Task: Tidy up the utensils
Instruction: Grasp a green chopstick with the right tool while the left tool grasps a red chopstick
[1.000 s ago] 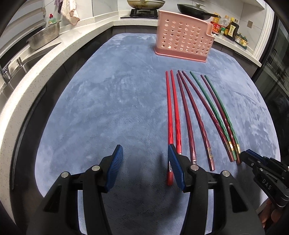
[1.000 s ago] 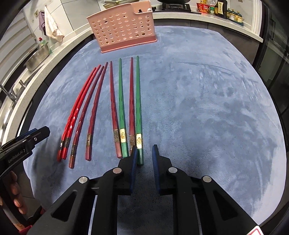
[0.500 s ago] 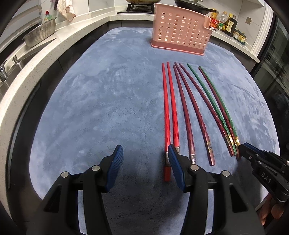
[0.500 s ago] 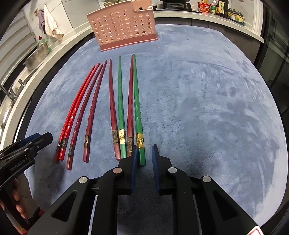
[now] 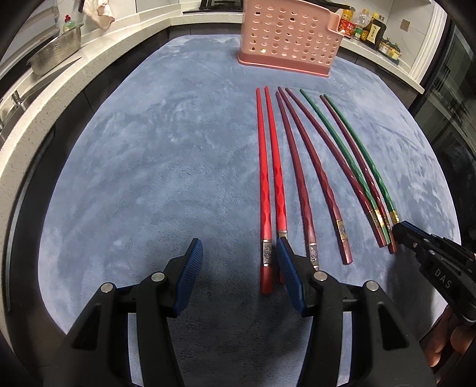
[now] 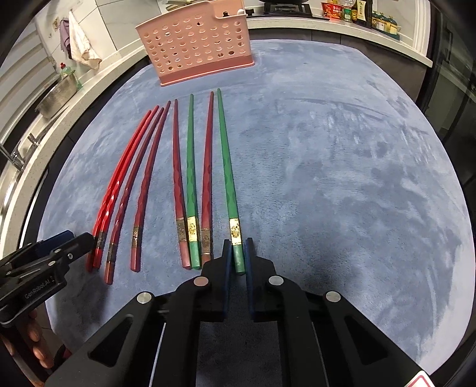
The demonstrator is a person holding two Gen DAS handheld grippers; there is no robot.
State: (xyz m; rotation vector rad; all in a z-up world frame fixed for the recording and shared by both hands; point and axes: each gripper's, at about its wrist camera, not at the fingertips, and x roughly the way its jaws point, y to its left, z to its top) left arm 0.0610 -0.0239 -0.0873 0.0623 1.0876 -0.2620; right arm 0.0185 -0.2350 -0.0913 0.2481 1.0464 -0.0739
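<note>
Several chopsticks lie side by side on a blue mat: two bright red ones, dark red ones and two green ones. My right gripper is shut on the butt end of the rightmost green chopstick, which stands slightly apart from the row. It also shows in the left wrist view. My left gripper is open, its right finger beside the ends of the bright red pair. It also shows in the right wrist view. A pink perforated holder stands at the mat's far side.
A white counter curves around the mat, with a metal colander and sink at the left. Bottles stand at the back right, a stove behind the pink holder.
My right gripper closed onto the green chopstick's end and shifted it slightly right of the row. My left gripper moved forward to the red chopsticks' ends, still open.
</note>
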